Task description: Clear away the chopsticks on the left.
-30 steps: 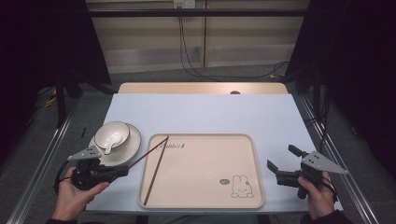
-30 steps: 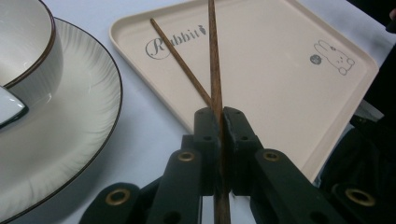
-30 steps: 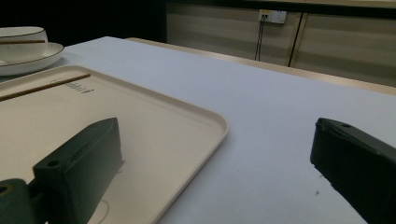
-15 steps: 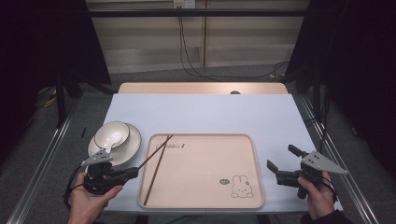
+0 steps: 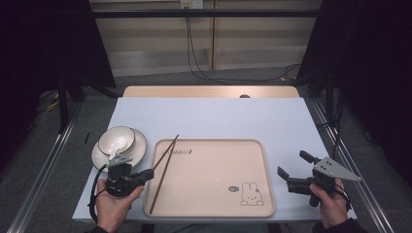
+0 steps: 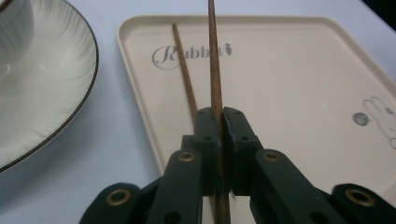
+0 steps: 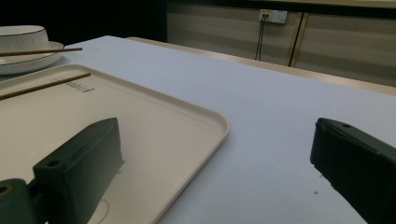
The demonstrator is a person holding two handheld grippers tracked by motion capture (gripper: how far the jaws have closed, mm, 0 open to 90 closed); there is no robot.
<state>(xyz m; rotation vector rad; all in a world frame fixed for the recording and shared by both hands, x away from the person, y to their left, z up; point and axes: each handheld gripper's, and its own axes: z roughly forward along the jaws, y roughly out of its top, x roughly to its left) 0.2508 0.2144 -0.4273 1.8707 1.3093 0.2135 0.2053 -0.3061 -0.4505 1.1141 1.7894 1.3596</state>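
Observation:
My left gripper is shut on a brown chopstick at the left edge of the beige rabbit tray. The held stick points away over the tray and hangs above it. A second chopstick lies flat on the tray just beside it. My right gripper is held over the table off the tray's right edge, open, with nothing between its jaws.
A white bowl stands on a dark-rimmed white plate to the left of the tray, close behind my left hand. The pale table cover stretches behind the tray. Cables hang down the back wall beyond the table.
My left gripper has moved right and toward the near edge, away from the plate and up to the tray's left rim, carrying the chopstick. The right gripper has stayed still.

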